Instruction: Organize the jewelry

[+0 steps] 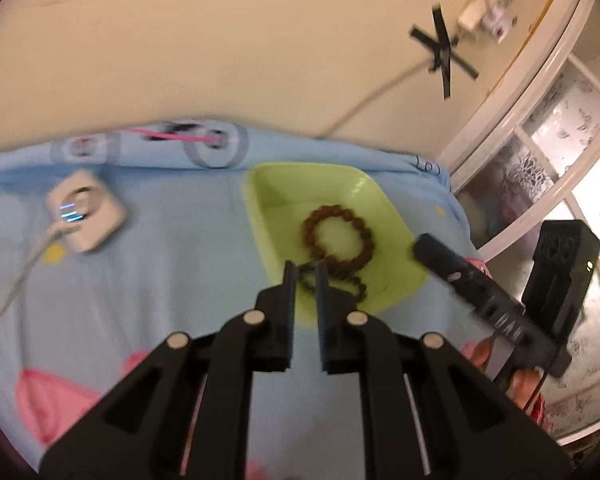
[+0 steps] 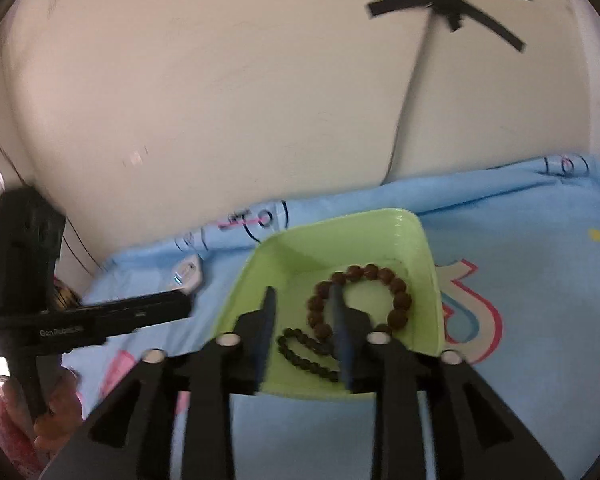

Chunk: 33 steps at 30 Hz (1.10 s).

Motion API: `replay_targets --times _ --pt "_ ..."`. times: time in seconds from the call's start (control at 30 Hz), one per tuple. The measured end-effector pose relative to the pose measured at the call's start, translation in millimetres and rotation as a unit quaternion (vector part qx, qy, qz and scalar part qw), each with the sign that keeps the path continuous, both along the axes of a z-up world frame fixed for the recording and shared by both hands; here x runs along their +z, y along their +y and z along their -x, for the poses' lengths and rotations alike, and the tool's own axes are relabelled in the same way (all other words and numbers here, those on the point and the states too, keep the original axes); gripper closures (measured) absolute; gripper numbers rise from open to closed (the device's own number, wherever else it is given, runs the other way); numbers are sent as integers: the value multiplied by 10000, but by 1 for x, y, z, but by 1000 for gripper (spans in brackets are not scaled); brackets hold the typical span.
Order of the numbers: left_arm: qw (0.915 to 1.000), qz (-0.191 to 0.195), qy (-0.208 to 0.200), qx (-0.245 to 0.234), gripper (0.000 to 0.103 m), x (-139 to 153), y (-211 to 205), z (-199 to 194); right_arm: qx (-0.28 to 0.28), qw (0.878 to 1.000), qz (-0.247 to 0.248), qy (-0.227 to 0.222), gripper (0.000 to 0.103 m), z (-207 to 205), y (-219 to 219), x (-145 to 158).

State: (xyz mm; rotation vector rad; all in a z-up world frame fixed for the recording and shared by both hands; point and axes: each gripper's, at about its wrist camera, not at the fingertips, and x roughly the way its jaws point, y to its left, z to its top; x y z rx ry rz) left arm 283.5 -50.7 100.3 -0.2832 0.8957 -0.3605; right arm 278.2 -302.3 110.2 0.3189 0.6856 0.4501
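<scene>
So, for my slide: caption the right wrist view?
Right gripper open over green tray holding brown bracelet and black bracelet.

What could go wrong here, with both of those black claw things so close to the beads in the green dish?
The dark bead string lies against the brown bracelet in the green tray; lifting one might drag the other along. The left tool and right tool both point into the same tray, so they could bump. The tray sits on soft blue bedding, so a push might tip it.

left claw: matte black, blue ribbed pads, pale round pins | right claw: same
</scene>
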Motion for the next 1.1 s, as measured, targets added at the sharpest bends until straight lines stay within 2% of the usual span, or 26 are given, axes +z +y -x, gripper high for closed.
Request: replay_targets --times 0.1,0.17,0.3,0.33,0.4,0.5,0.67,0.77,0.97,1.07,1.1 --pt "9997 -55 -172 152 94 -3 40 56 493 9986 -185 -15 90 24 14 2" --pt "9998 -68 -150 125 94 -12 49 83 961 9952 -137 153 90 41 33 -5" --pt "9999 29 53 -138 94 -45 53 141 1829 9802 261 715 93 67 83 -35" --pt "9998 -1 66 -212 94 -50 46 148 1996 9755 495 780 95 75 98 -43" --pt "9992 -244 91 -293 94 -61 38 164 2175 9698 657 887 96 85 116 -50" --pt "9961 -769 328 -290 94 -84 34 184 2366 9637 703 1023 96 93 138 -54" --pt "9978 -537 324 -198 94 -89 62 214 2608 9576 808 926 96 112 161 -43" --pt "9985 -420 335 -86 94 -91 78 226 2610 9559 963 941 96 105 178 -42" --pt "9997 -84 212 61 94 -82 97 238 2328 9522 1700 1013 95 96 203 -62" --pt "9998 46 126 137 94 -75 105 243 2382 9453 2111 715 94 98 218 -65" --pt "9998 69 102 160 94 -74 108 245 2461 9422 2165 701 100 99 222 -65"
